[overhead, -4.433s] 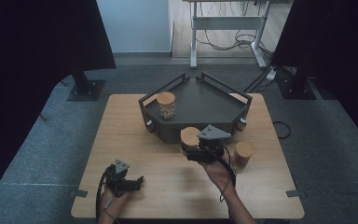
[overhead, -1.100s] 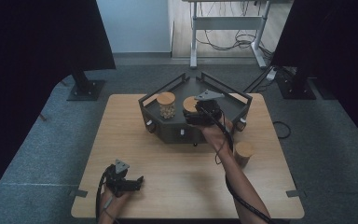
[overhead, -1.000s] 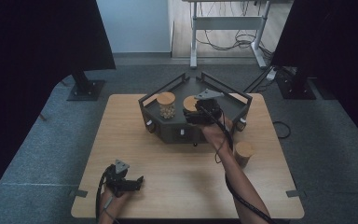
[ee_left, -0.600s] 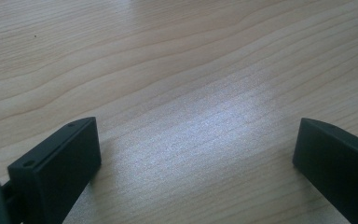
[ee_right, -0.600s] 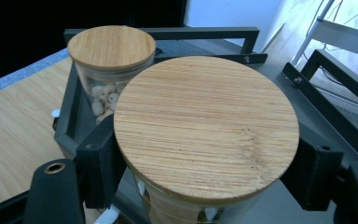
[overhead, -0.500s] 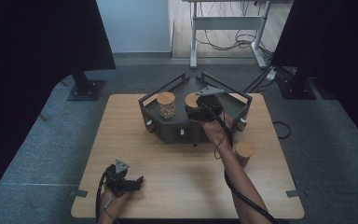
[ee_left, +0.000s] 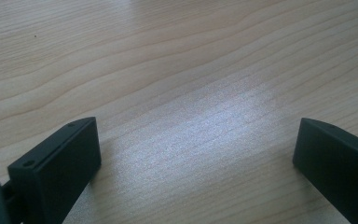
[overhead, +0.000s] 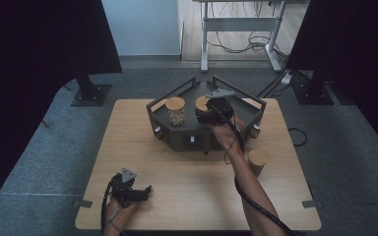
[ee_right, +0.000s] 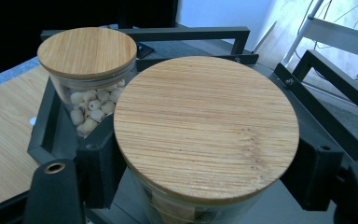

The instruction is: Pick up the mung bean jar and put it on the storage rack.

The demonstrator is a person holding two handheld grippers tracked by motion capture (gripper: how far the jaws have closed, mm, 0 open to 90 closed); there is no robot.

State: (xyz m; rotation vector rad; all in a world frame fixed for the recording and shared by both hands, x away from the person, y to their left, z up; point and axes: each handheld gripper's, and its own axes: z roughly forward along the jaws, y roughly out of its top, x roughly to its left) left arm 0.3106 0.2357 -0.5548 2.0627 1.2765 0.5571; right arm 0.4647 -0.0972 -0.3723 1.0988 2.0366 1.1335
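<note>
A glass jar with a wooden lid (ee_right: 205,126) sits between the black jaws of my right gripper (ee_right: 204,179), which is shut on its sides. In the high view my right gripper (overhead: 205,111) holds this jar (overhead: 201,102) over the dark tray (overhead: 241,105), just right of a second lidded jar (overhead: 175,110). That second jar (ee_right: 87,60) holds pale beads. Whether the held jar rests on the tray floor, I cannot tell. My left gripper (overhead: 139,192) lies near the table's front left, open, with bare wood between its fingers (ee_left: 58,161).
A third jar with a wooden lid (overhead: 257,161) stands on the table (overhead: 128,142) to the right of the tray's front. The tray has raised dark rails (ee_right: 191,31) along its back. A desk frame and cables stand on the floor beyond.
My right gripper has carried the jar from the table in front of the tray up into the tray, beside the bead jar. The left gripper has stayed put.
</note>
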